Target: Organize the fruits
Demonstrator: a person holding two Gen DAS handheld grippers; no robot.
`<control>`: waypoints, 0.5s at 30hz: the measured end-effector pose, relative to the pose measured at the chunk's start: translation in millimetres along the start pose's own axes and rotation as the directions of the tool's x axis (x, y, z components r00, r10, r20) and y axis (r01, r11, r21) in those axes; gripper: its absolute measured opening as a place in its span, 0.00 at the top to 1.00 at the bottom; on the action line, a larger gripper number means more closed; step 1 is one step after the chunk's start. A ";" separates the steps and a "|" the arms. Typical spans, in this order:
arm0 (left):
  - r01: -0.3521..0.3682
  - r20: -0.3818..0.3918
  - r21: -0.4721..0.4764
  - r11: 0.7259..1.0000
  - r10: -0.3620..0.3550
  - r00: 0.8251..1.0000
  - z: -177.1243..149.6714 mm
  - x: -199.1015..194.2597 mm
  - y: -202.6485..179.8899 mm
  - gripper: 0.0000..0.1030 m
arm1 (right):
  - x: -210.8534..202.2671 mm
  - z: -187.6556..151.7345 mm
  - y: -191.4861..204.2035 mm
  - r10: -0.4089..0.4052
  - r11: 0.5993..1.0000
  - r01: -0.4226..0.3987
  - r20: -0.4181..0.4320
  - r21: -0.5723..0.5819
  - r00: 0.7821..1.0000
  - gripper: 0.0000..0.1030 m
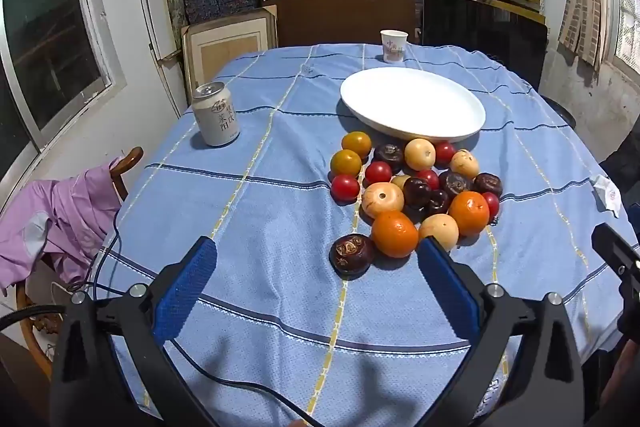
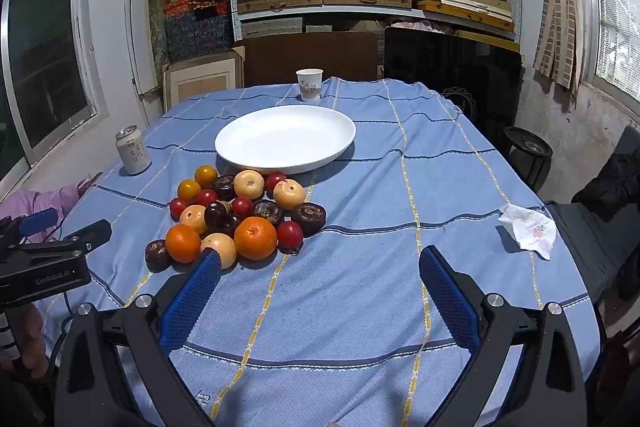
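Note:
A pile of mixed fruit (image 1: pixel 416 187) lies on the blue tablecloth: oranges (image 1: pixel 394 233), red tomatoes, pale round fruits and dark brown ones (image 1: pixel 351 254). It also shows in the right wrist view (image 2: pixel 240 215). An empty white plate (image 1: pixel 412 103) (image 2: pixel 285 139) sits just behind the pile. My left gripper (image 1: pixel 320 255) is open and empty, low over the cloth in front of the pile. My right gripper (image 2: pixel 320 267) is open and empty, to the right of the pile. The left gripper's body shows at the left edge of the right wrist view (image 2: pixel 52 259).
A drink can (image 1: pixel 216 115) (image 2: pixel 133 149) stands at the table's left. A paper cup (image 1: pixel 393 45) (image 2: pixel 309 84) stands behind the plate. A crumpled tissue (image 2: pixel 528 229) lies at the right edge. A chair with purple cloth (image 1: pixel 60 223) is left of the table. Shelves of boxes fill the back wall.

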State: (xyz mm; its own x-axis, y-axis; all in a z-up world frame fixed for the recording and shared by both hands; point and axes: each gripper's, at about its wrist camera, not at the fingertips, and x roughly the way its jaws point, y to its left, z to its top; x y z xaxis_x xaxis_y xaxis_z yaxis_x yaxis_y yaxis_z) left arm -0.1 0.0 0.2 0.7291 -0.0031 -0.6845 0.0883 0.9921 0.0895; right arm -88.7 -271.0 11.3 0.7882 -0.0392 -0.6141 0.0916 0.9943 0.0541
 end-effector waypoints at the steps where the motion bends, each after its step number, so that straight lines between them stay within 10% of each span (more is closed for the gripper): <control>1: 0.002 0.002 -0.001 1.000 -0.002 1.000 0.1 -0.4 0.0 0.04 | -0.5 -0.4 -0.5 0.002 1.000 -0.002 0.004 0.003 1.000 0.03; 15: 0.001 -0.005 0.011 1.000 -0.001 1.000 -1.2 0.6 -3.2 0.04 | 1.1 1.1 3.4 0.004 1.000 -0.004 0.003 -0.002 1.000 0.03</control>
State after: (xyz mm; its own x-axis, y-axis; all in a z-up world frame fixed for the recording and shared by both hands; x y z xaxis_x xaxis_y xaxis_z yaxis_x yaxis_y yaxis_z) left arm -0.7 -3.0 -1.4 0.7258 -0.0032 -0.6879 0.0960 0.9907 0.0967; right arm -86.9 -267.7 11.7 0.7905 -0.0352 -0.6115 0.0869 0.9947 0.0551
